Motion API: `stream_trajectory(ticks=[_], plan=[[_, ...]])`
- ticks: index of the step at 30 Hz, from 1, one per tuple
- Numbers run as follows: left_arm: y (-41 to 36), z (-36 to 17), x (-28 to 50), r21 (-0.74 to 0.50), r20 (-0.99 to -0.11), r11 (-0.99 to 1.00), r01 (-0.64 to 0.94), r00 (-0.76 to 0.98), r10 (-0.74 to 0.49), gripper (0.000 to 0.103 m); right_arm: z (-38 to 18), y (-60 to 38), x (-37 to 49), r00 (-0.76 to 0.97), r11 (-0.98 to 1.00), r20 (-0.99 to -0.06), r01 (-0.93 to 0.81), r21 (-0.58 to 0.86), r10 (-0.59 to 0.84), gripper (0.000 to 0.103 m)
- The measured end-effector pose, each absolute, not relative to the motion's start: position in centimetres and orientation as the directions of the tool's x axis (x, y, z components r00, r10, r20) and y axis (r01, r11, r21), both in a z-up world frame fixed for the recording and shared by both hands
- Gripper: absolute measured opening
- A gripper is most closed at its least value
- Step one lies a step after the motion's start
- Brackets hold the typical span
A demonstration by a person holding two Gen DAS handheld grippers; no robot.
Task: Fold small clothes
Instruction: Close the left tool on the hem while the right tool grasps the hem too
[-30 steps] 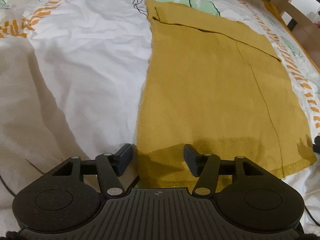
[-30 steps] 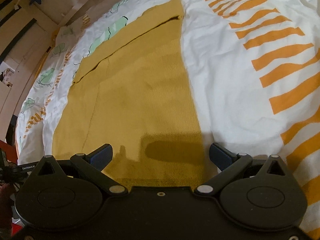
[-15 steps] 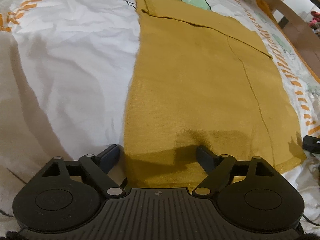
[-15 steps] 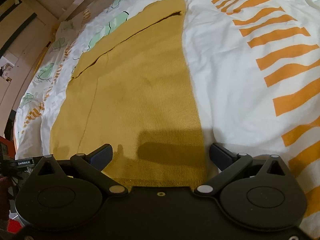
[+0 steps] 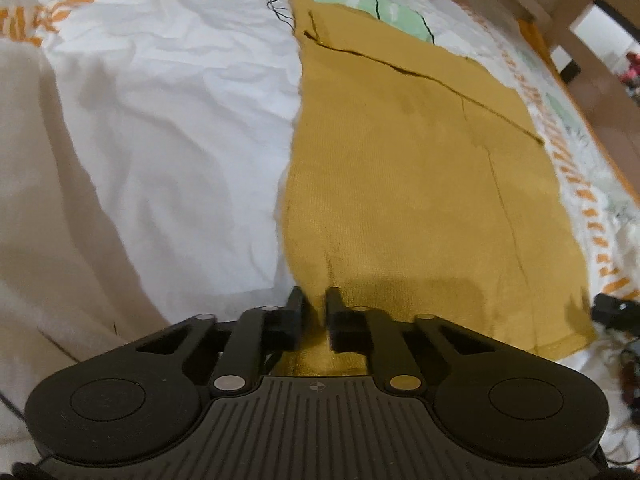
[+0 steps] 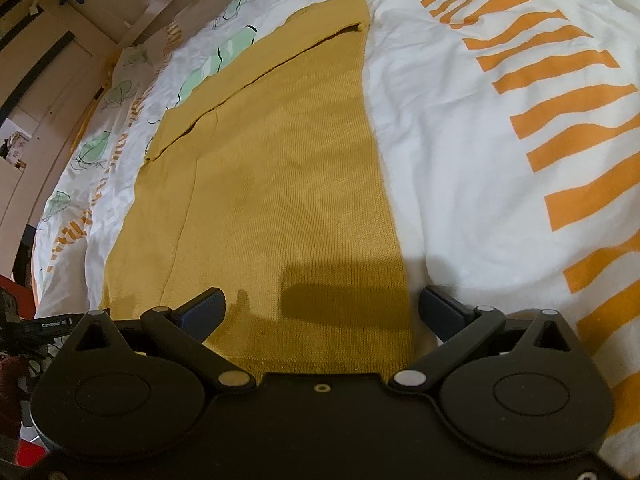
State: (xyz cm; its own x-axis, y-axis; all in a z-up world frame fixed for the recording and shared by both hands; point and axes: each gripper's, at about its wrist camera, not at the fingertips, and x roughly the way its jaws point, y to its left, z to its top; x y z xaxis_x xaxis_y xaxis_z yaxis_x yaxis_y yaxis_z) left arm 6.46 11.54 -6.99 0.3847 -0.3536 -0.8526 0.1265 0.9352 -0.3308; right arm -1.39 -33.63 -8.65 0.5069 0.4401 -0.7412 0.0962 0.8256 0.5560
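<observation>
A mustard-yellow knitted garment lies flat on a white bedcover, folded along its far end. My left gripper is shut on the garment's near left corner, and the cloth bunches up between its fingers. In the right wrist view the same garment stretches away from me. My right gripper is open, its fingers straddling the garment's near right corner just above the hem.
The bedcover is white with orange stripes and green leaf prints. A wooden bed frame runs along the far right in the left wrist view. A pale blanket lies at the left. The other gripper's tip shows at the right edge.
My left gripper has closed from open onto the garment's near left corner, pinching the cloth up. My right gripper has stayed open over the near right corner.
</observation>
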Motion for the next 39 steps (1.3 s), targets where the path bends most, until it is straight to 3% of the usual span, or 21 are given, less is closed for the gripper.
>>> stream_trajectory(ticks=[18, 23, 34, 37, 39], plan=[[13.2, -7.6, 7.1, -0.352, -0.865, 0.934, 0.063, 0.361, -0.35, 0.01, -8.6, -33.8, -1.3, 0.504, 0.813, -0.736, 0.107, 0.573, 0.452, 0.103], [13.1, -7.8, 7.3, -0.39, -0.851, 0.918, 0.073, 0.351, -0.39, 0.029, -8.9, -34.2, -1.2, 0.512, 0.792, -0.717, 0.11, 0.6, 0.472, 0.103], [11.8, -7.7, 7.6, -0.373, -0.848, 0.919, 0.127, 0.356, -0.393, 0.046, -9.1, -34.9, -1.0, 0.532, 0.752, -0.68, 0.118, 0.649, 0.504, 0.103], [11.6, -7.6, 7.4, -0.361, -0.847, 0.923, 0.137, 0.366, -0.386, 0.045, -9.2, -35.0, -0.9, 0.531, 0.75, -0.678, 0.114, 0.652, 0.509, 0.103], [11.6, -7.3, 7.0, -0.34, -0.843, 0.931, 0.134, 0.395, -0.365, 0.023, -9.1, -35.2, -0.9, 0.53, 0.746, -0.674, 0.11, 0.657, 0.516, 0.103]])
